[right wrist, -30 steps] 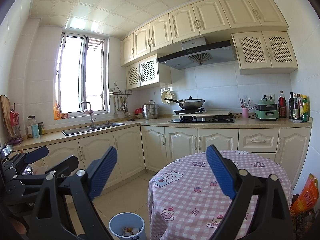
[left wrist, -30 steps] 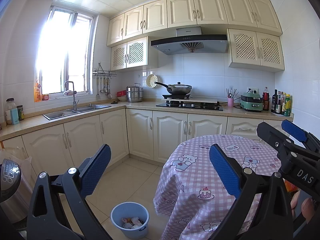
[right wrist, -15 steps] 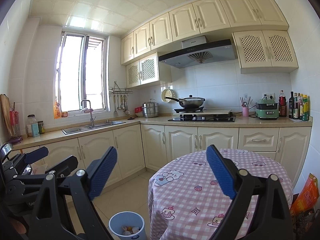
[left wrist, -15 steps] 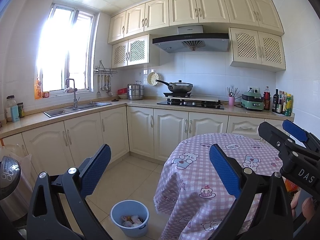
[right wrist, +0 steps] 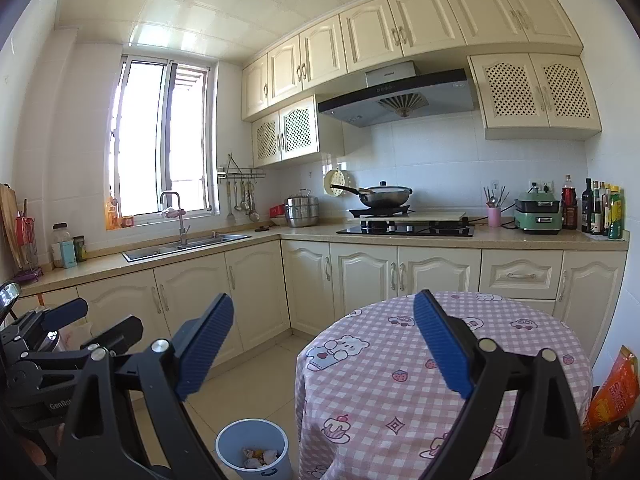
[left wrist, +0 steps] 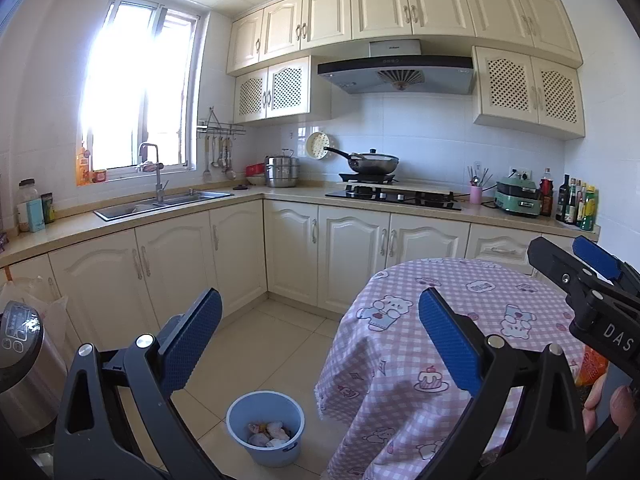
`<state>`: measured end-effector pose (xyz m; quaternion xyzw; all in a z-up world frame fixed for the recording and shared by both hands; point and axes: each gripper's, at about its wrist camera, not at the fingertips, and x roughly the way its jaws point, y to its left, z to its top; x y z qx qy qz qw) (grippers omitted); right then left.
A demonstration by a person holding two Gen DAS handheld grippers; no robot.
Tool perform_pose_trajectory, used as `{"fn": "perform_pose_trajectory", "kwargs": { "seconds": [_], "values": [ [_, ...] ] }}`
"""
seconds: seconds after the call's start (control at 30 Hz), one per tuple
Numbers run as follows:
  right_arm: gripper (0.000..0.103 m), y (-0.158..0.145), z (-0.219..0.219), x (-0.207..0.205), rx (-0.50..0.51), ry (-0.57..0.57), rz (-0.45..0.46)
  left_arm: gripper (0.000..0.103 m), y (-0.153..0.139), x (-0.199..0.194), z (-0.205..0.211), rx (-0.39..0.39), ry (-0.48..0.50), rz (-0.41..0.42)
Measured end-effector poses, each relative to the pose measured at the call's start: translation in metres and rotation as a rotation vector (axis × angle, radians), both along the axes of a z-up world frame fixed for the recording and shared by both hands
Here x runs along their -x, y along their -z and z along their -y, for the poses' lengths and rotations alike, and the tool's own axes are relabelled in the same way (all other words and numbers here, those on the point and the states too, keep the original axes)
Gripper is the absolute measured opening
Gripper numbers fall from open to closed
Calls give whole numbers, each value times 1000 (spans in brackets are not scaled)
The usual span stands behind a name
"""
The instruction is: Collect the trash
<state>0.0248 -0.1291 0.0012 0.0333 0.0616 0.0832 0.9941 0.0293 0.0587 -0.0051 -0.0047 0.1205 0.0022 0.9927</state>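
Looking from the left wrist, the left gripper (left wrist: 320, 344) has its blue pads spread wide and holds nothing. Below it on the tiled floor stands a pale blue bin (left wrist: 265, 426) with crumpled trash (left wrist: 269, 433) inside, just beside a round table (left wrist: 460, 352) draped in pink checked cloth. The right gripper (left wrist: 592, 264) pokes in at the right edge.

From the right wrist, the right gripper (right wrist: 324, 344) is likewise wide apart and empty. The bin (right wrist: 253, 454) sits at the bottom edge beside the table (right wrist: 440, 376); the trash (right wrist: 256, 457) lies inside. An orange bag (right wrist: 612, 388) leans at the far right.
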Motion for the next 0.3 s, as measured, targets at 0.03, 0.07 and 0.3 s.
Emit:
{"fn": "perform_pose_trajectory", "kwargs": {
  "seconds": [0.03, 0.07, 0.3],
  "values": [
    [90, 2, 0, -5, 1, -3, -8, 95, 1, -3, 0, 1, -6, -4],
    [90, 5, 1, -9, 2, -5, -16, 95, 4, -7, -2, 4, -13, -15],
    [90, 20, 14, -41, -10, 2, -69, 95, 16, -30, 1, 0, -41, -75]
  ]
}}
